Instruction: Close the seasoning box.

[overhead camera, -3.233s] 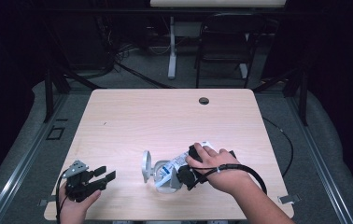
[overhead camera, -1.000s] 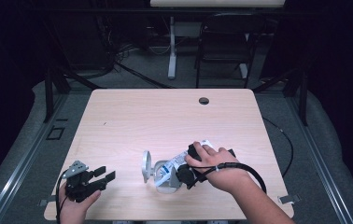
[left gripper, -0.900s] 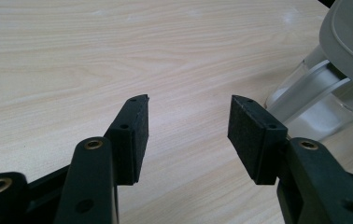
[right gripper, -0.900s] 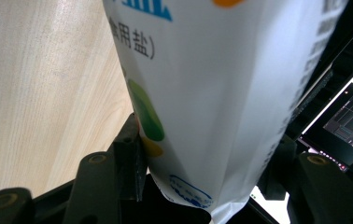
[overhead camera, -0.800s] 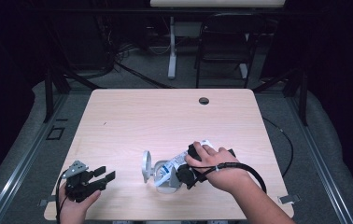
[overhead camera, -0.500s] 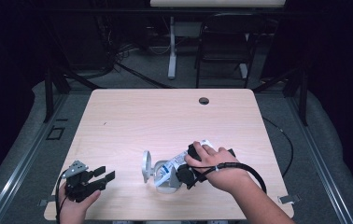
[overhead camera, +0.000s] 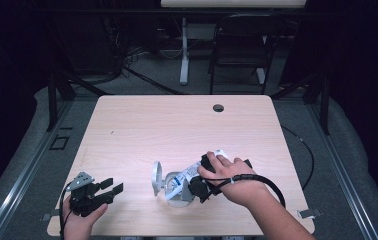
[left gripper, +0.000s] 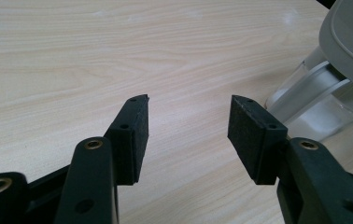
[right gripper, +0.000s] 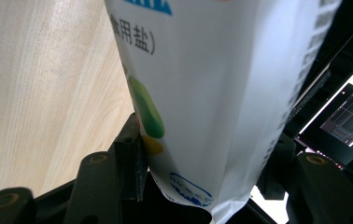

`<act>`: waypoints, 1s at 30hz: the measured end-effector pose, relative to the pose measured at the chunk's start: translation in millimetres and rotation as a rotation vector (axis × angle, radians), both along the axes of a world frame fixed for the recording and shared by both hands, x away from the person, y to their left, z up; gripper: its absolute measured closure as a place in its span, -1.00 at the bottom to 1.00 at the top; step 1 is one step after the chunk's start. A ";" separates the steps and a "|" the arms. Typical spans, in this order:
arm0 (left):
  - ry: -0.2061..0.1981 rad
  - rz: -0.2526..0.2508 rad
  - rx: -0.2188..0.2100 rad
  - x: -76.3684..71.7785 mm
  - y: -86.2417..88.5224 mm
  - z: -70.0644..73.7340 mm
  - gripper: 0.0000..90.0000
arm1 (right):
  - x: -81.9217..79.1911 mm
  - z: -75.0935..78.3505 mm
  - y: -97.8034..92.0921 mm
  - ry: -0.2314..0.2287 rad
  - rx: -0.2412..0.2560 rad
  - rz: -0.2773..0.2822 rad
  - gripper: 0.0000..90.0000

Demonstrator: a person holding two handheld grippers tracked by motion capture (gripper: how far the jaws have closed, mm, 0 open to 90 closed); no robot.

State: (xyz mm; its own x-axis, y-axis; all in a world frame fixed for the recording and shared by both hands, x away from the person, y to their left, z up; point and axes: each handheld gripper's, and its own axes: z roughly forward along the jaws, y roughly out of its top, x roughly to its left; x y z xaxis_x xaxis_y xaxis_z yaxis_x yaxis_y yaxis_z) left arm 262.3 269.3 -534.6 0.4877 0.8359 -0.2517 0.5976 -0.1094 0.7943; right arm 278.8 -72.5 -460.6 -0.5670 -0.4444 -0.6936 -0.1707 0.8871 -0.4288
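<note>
Nothing has moved since the earlier frames. Near the table's [overhead camera: 142, 125] front edge, the right hand-held gripper [overhead camera: 197, 186] stays clamped on the white salt bag [right gripper: 221, 93], tilted over the clear jar [overhead camera: 169, 186]. The left hand-held gripper [overhead camera: 108, 190], jaws apart, rests at the front-left corner.

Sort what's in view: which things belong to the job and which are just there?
In the job:
- white salt bag, clamped in the right gripper
- clear jar with its grey lid flipped open

Just there:
- left gripper, open and idle
- table with its cable hole
- chair behind
</note>
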 end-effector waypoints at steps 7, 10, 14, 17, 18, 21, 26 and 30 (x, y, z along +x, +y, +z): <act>-0.001 0.001 -0.002 0.1 -0.1 0.1 0.08 | -0.1 0.0 -0.1 0.000 0.001 0.001 0.04; -0.001 0.001 -0.002 0.2 -0.1 0.1 0.08 | -0.2 -0.2 0.1 -0.001 -0.002 0.000 0.04; 0.002 -0.001 0.000 0.4 -0.1 0.1 0.08 | -0.3 0.2 0.8 -0.006 -0.010 0.003 0.05; 0.001 -0.001 0.000 0.4 0.0 0.1 0.08 | -0.3 0.4 1.0 -0.008 -0.014 0.003 0.05; -0.001 0.000 -0.001 0.4 0.0 0.0 0.08 | -0.2 0.4 1.1 -0.009 -0.015 0.004 0.05; -0.001 0.002 -0.002 0.4 0.2 0.0 0.08 | -0.6 0.7 1.4 -0.010 -0.016 0.000 0.05; 0.001 0.000 -0.001 0.4 0.0 0.1 0.08 | -0.6 0.8 1.3 -0.010 -0.016 0.001 0.06; 0.000 -0.001 -0.002 0.5 0.0 0.2 0.08 | -0.5 -0.1 0.7 -0.007 -0.007 0.003 0.07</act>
